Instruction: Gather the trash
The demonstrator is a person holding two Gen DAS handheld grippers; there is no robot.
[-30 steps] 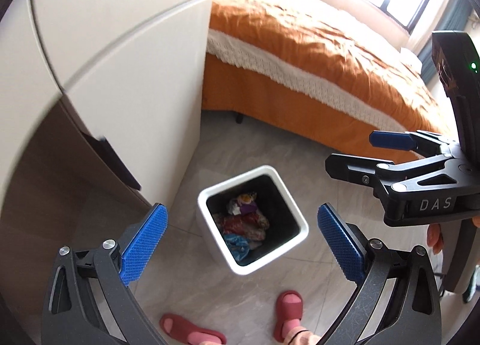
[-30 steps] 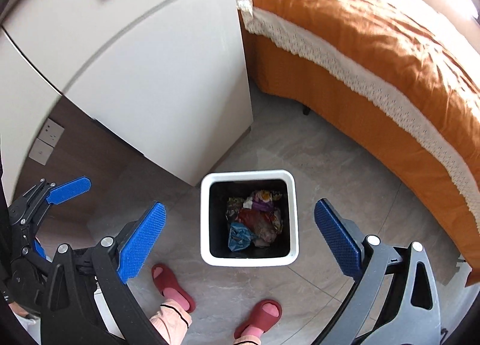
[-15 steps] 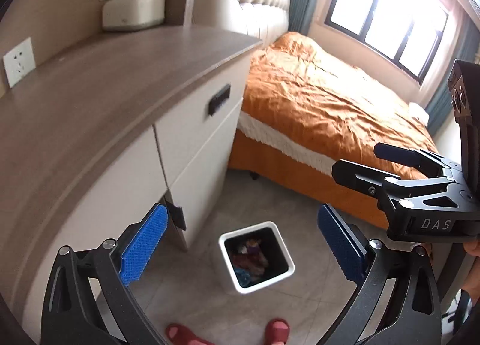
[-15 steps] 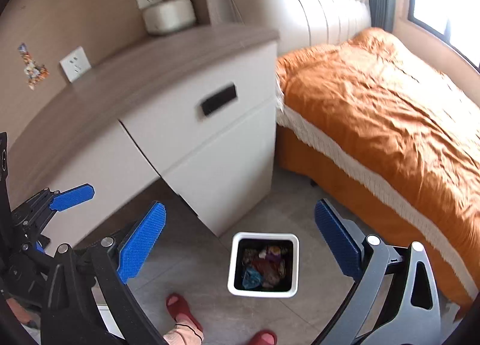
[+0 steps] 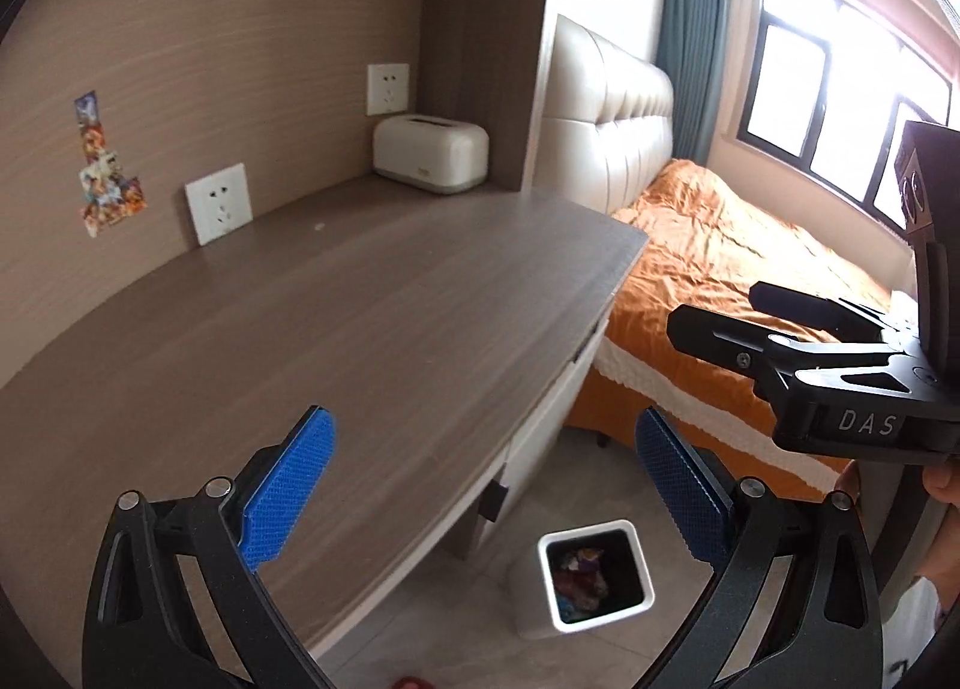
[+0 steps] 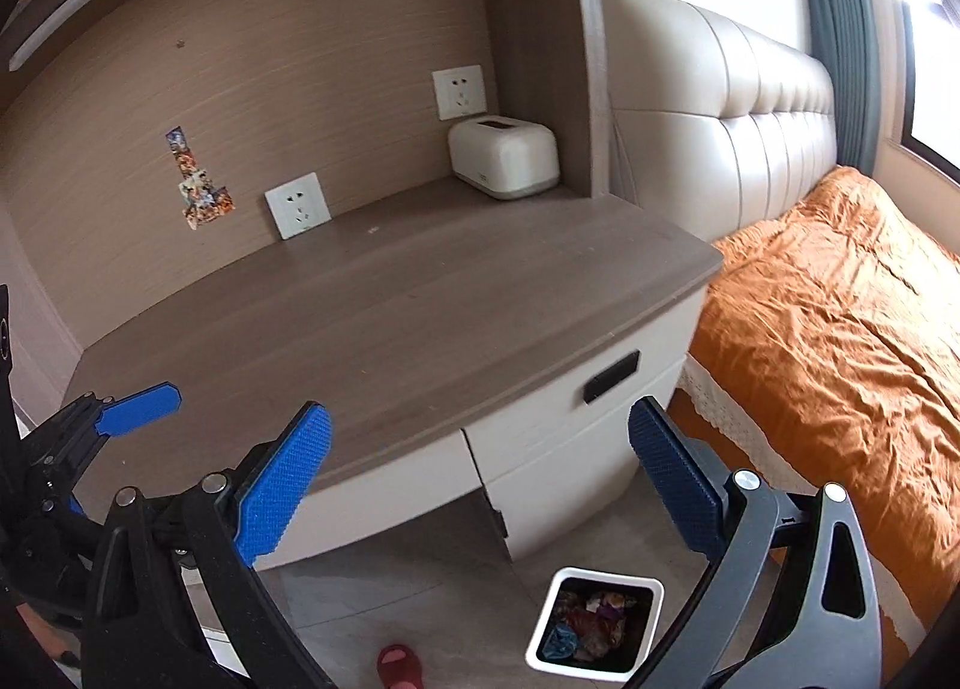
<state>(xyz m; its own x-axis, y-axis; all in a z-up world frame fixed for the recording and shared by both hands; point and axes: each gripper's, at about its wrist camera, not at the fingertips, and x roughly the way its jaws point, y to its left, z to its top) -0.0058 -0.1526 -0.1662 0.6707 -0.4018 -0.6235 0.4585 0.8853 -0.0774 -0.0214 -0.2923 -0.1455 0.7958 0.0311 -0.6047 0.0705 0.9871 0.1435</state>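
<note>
I hold both claws raised over the wood-grain table [image 5: 372, 317], whose top shows no loose litter that I can make out, so I judge the step in hand to be a scan for anything left to collect; done well, it means sweeping the view slowly along the table's back edge and corners before lowering either claw. The orange bed [image 6: 840, 341] lies just beside the table, to its right. On the floor between table and bed stands the white square bin [image 6: 543, 623], the task's thing: upright, open-topped, dark-lined, with crumpled wrappers [image 6: 591, 623] in red, blue and purple heaped in its lower part, well below the rim. A cream tissue box [image 5: 429, 152] sits at the table's back corner, near two wall sockets. The left claw [image 5: 480, 485] is spread wide and empty, its blue pads well apart; the right claw [image 6: 486, 485] is likewise spread wide and holds nothing. A red slipper [image 6: 399, 665] shows on the floor near the bin.
</note>
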